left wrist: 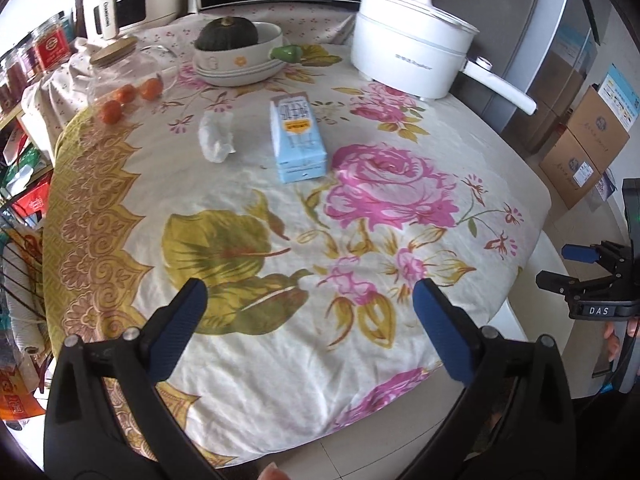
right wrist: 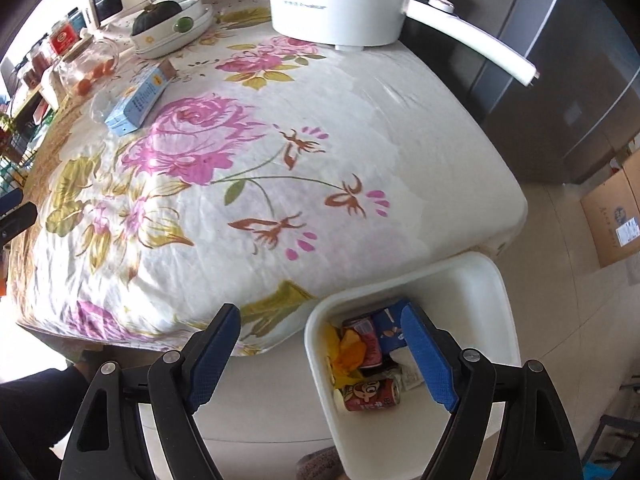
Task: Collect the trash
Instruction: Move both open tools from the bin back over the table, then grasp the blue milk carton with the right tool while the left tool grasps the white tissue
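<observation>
A light blue carton (left wrist: 299, 138) lies on the floral tablecloth (left wrist: 280, 248), with a crumpled white tissue (left wrist: 216, 136) just left of it. The carton also shows in the right wrist view (right wrist: 138, 98). My left gripper (left wrist: 310, 300) is open and empty, above the near part of the table. My right gripper (right wrist: 320, 332) is open and empty, above the white trash bin (right wrist: 480, 280) standing on the floor by the table's corner. The bin holds red cans (right wrist: 372, 394), a blue packet (right wrist: 390, 328) and yellow wrappers (right wrist: 348, 356). The right gripper also shows at the left view's right edge (left wrist: 580, 268).
A white electric pot (left wrist: 412, 56) with a long handle stands at the back right. A bowl with a dark squash (left wrist: 228, 34), a glass jar with oranges (left wrist: 120, 80) and appliances stand at the back. Cardboard boxes (left wrist: 588, 140) sit on the floor at right.
</observation>
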Tool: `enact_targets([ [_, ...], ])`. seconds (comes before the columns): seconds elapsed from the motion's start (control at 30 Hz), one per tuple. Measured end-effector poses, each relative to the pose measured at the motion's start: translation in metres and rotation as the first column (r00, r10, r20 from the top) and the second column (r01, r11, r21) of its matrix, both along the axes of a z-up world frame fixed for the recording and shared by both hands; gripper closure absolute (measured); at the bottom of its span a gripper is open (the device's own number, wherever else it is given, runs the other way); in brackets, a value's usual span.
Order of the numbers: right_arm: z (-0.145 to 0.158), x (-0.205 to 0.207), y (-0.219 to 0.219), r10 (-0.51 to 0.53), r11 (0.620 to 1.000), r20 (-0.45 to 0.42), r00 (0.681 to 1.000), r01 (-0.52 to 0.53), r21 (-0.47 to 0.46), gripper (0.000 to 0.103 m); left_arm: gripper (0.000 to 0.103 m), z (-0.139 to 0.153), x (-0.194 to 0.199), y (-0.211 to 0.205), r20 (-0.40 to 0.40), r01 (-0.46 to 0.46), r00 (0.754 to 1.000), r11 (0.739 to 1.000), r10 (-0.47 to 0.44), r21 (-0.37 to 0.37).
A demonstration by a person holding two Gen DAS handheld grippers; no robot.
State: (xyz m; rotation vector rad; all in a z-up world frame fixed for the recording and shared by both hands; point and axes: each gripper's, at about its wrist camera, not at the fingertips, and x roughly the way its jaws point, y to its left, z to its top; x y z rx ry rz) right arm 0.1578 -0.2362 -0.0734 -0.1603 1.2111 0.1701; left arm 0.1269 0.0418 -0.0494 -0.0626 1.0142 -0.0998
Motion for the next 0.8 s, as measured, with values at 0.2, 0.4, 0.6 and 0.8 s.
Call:
enact_targets([
  [0.2, 0.003, 0.009, 0.049, 0.039, 0.999, 0.020, 0.999, -0.040, 0.014, 0.019, 0.001, -0.003, -0.009, 0.046, -0.016, -0.091, 0.996, 0.996, 0.090, -0.017],
  [0.4, -0.002, 0.020, 0.090, 0.066, 0.997, 0.036, 0.997, -0.067, 0.024, 0.019, 0.001, -0.012, -0.020, 0.088, -0.032, -0.157, 0.987, 0.988, 0.156, -0.015],
  [0.6, -0.008, 0.040, 0.124, 0.025, 0.997, 0.052, 0.998, -0.029, 0.069, 0.019, 0.001, -0.020, -0.027, 0.131, -0.054, -0.257, 0.965, 0.966, 0.256, -0.008],
  [0.8, -0.016, 0.067, 0.178, 0.021, 0.993, 0.095, 0.995, -0.032, 0.113, 0.019, 0.001, -0.022, -0.027, 0.152, -0.080, -0.332, 0.942, 0.941, 0.327, -0.061],
])
